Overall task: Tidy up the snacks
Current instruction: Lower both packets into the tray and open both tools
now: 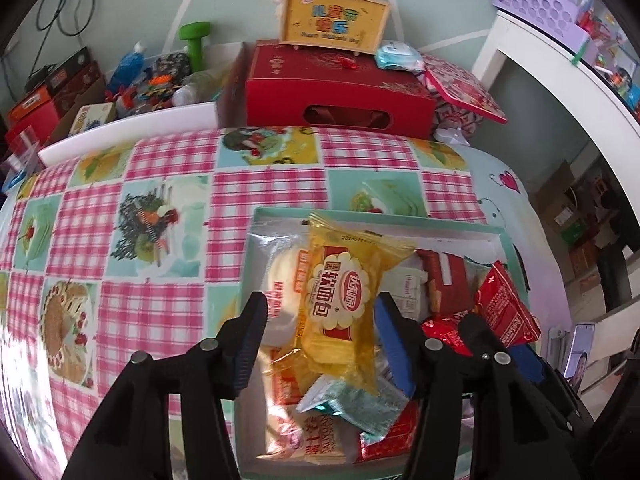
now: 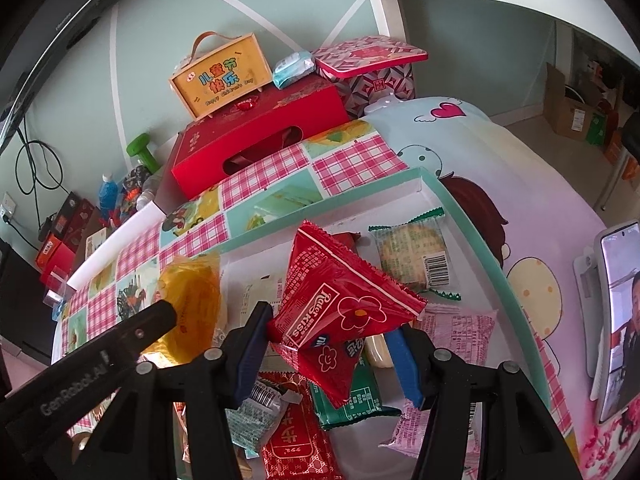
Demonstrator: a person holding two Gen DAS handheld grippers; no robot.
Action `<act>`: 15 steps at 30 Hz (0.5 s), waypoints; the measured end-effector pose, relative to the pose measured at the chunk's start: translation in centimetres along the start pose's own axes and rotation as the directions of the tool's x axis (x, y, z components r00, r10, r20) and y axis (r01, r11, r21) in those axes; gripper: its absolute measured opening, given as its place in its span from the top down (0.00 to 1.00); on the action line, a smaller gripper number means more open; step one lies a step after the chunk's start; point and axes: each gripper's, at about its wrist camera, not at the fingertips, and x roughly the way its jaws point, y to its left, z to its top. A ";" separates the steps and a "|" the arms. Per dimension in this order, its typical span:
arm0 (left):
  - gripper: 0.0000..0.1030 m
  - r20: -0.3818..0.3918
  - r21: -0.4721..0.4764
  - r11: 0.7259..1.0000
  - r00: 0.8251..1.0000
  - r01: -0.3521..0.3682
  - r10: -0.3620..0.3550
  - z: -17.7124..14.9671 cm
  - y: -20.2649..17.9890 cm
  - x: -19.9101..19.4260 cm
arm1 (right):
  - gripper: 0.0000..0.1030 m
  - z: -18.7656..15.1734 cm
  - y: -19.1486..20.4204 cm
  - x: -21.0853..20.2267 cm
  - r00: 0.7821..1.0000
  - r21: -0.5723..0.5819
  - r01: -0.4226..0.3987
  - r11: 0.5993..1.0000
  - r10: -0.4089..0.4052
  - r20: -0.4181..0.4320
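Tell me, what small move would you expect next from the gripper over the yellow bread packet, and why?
Probably lift the left gripper clear. The yellow bread packet lies between its fingers, on the other snacks inside the shallow box, and the pads seem off it, so it looks delivered. The right gripper holds a red packet over the same box.

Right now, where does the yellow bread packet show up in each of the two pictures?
Left wrist view: yellow bread packet sits at centre, between the left gripper's fingers.
Right wrist view: the packet lies at lower left, behind the other gripper's black finger.
Shared landmark: the red gift box at the table's far edge.
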 end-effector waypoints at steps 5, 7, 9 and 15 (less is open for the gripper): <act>0.35 0.007 -0.057 0.998 0.999 -0.035 0.035 -0.3 1.7 -0.6 | 0.35 -0.1 0.5 0.2 1.000 -0.032 0.027 0.999 -0.027 -0.006; 0.34 0.006 -0.078 0.996 0.999 -0.033 0.034 -0.4 2.3 -0.7 | 0.29 -0.1 0.7 0.2 0.999 -0.050 0.037 0.998 -0.037 -0.009; 0.34 0.004 -0.098 0.995 0.999 -0.032 0.032 -0.5 2.9 -0.7 | 0.27 -0.1 0.9 0.3 0.999 -0.061 0.040 0.997 -0.040 -0.010; 0.33 0.002 -0.138 0.990 0.999 -0.043 0.044 -0.8 4.1 -0.8 | 0.16 -0.2 1.5 0.5 0.998 -0.101 0.052 0.993 -0.054 -0.012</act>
